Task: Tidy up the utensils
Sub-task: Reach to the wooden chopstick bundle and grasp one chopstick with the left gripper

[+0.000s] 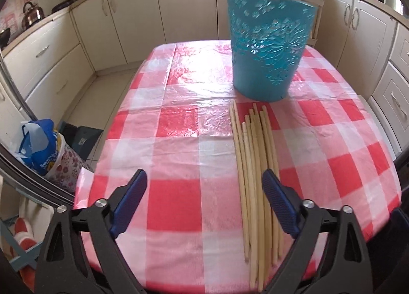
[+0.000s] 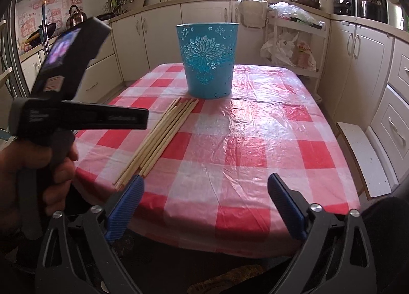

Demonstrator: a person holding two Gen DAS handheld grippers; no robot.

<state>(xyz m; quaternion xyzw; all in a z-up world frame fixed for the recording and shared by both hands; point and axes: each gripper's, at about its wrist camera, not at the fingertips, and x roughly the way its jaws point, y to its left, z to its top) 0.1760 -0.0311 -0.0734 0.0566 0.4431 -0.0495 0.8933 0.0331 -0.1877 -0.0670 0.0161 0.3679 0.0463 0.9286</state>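
- Left wrist view:
  - Pale wooden chopsticks (image 1: 255, 166) bundled lengthwise on the checked tabletop (image 1: 179, 140), far tips just short of the teal perforated bucket (image 1: 268, 46); probably laid parallel so that several can be taken in one pinch.
  - Left hand-held gripper (image 1: 204, 191) spread wide, nothing between its blue pads (image 1: 133, 197); right pad overlapping the near part of the bundle in the picture, contact not discernible; bundle lying outside the gap, to its right.
  - Bucket standing upright at the far side, mouth up; judged the intended holder for the sticks.

- Right wrist view:
  - Same chopsticks (image 2: 158, 138) running diagonally from near the bucket (image 2: 208, 59) toward the near-left tabletop (image 2: 255, 128) edge.
  - Right hand-held gripper (image 2: 205, 189) empty, jaws apart, hovering over the near edge; left pad (image 2: 127, 204) close to the stick ends, touching or not unclear.
  - Body of the left hand-held gripper (image 2: 76, 115) gripped by a hand (image 2: 33, 166), raised beside the bundle; likely lining up for a grasp.
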